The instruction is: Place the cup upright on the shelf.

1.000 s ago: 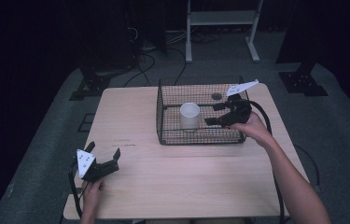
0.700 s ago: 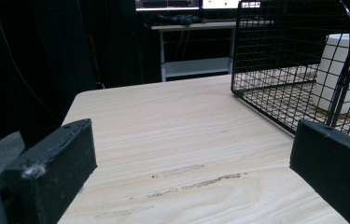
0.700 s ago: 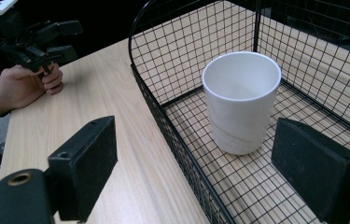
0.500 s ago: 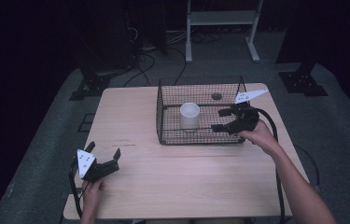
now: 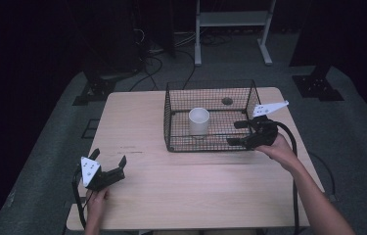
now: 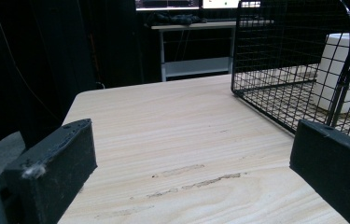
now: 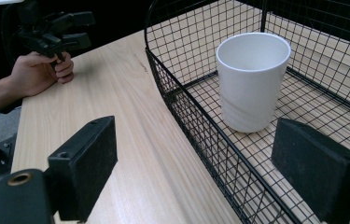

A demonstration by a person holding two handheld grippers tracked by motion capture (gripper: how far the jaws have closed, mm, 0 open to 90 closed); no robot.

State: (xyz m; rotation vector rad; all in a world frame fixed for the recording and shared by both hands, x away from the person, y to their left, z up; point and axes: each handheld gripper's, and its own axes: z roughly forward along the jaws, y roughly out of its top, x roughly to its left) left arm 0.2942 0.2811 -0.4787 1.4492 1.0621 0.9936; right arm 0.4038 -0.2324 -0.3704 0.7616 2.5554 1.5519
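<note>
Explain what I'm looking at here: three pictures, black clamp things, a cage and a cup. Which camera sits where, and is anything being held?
No robot arm here: a person holds a two-jaw hand gripper in each hand at a wooden table. The high view looks down from above the person's side. There, the left gripper sits near the table's front left corner, and the right gripper is at the near right corner of a black wire basket. The other two pictures come from cameras riding on each gripper, looking out between its black jaws. A white cup stands upright inside the basket. A small dark round spot on the table behind the basket is too small to identify. Both grippers have their jaws wide apart and hold nothing.
</note>
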